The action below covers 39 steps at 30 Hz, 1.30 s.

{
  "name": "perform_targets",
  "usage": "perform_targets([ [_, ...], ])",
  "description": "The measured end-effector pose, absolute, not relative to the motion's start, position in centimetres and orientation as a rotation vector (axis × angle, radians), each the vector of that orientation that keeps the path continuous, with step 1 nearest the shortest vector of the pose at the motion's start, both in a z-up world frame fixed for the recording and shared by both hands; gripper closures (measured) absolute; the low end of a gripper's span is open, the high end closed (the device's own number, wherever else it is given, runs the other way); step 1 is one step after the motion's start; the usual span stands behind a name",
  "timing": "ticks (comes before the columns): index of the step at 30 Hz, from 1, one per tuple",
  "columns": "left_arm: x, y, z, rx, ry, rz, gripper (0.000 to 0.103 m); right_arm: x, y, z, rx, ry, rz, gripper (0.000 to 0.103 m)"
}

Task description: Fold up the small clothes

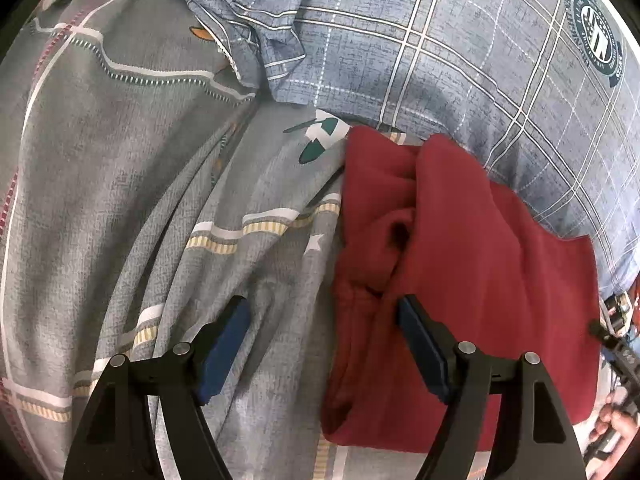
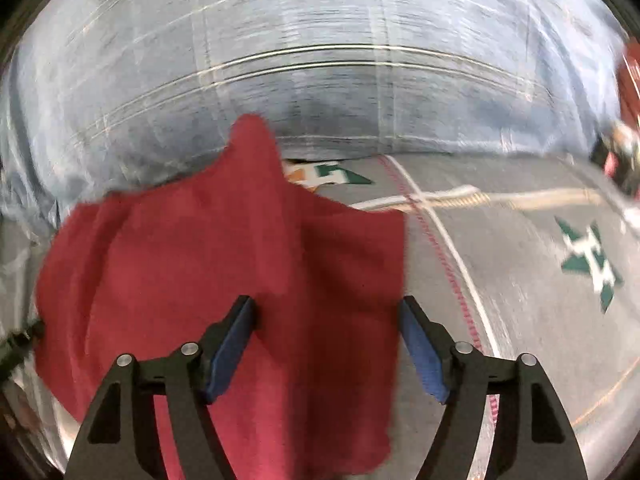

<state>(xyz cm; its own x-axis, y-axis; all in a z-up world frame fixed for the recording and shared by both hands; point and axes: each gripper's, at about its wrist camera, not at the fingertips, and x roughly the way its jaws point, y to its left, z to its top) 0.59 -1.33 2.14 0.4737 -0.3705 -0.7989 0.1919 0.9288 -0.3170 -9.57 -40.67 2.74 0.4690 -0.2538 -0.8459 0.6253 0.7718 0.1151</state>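
Observation:
A small dark red garment [image 1: 472,272] lies rumpled on a grey patterned bedsheet [image 1: 120,160]. In the left wrist view my left gripper [image 1: 324,316] is open, its jaws wide apart over the garment's left edge, the right fingertip [image 1: 412,316] over the red cloth. In the right wrist view the same red garment [image 2: 224,272] lies below my right gripper [image 2: 326,314], which is open and empty above the garment's right part. The right wrist view is motion-blurred.
A blue-grey plaid pillow or quilt [image 1: 460,52] with a round green emblem [image 1: 596,36] lies just behind the garment; it also shows in the right wrist view [image 2: 320,80]. The sheet carries green star prints [image 2: 592,264]. The other gripper's tip shows at the right edge [image 1: 616,344].

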Motion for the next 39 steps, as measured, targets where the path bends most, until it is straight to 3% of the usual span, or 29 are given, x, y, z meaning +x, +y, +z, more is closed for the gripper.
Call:
perform_targets([
  [6, 0.4, -1.3, 2.4, -0.195, 1.012, -0.353, 0.027, -7.9, -37.1, 7.0, 0.333, 0.796, -0.416, 0.028],
  [8, 0.4, -1.0, 2.5, -0.203, 1.012, -0.357, 0.027, -5.6, -36.5, 6.2, 0.308, 0.836, -0.396, 0.028],
  [11, 0.4, -0.6, 2.5, -0.225, 1.021, -0.366, 0.027, -2.0, -37.8, 1.8, 0.389, 1.071, -0.469, 0.028],
  [20, 0.8, 0.4, 2.5, -0.263, 1.044, -0.389, 0.027, 4.8, -24.8, 7.1, 0.331, 0.967, -0.118, 0.023],
  [27, 0.8, 0.7, 2.3, -0.289, 1.056, -0.396, 0.027, 12.9, -16.4, 2.8, 0.291, 1.101, 0.017, 0.021],
  [33, 1.0, 0.2, 2.3, -0.271, 1.053, -0.406, 0.027, 15.8, -14.0, -0.6, 0.079, 1.120, -0.077, 0.017],
  [36, 0.9, 0.1, 2.2, -0.268, 1.051, -0.412, 0.027, 15.7, -13.5, -1.1, -0.028, 1.108, -0.115, 0.032],
  [38, 0.8, 0.0, 2.4, -0.277, 1.036, -0.433, 0.027, 15.0, -14.6, -0.3, 0.008, 1.082, -0.102, 0.057],
  [39, 0.7, -0.1, 2.6, -0.284, 1.027, -0.450, 0.027, 14.6, -15.6, 0.3, 0.066, 1.070, -0.077, 0.063],
])
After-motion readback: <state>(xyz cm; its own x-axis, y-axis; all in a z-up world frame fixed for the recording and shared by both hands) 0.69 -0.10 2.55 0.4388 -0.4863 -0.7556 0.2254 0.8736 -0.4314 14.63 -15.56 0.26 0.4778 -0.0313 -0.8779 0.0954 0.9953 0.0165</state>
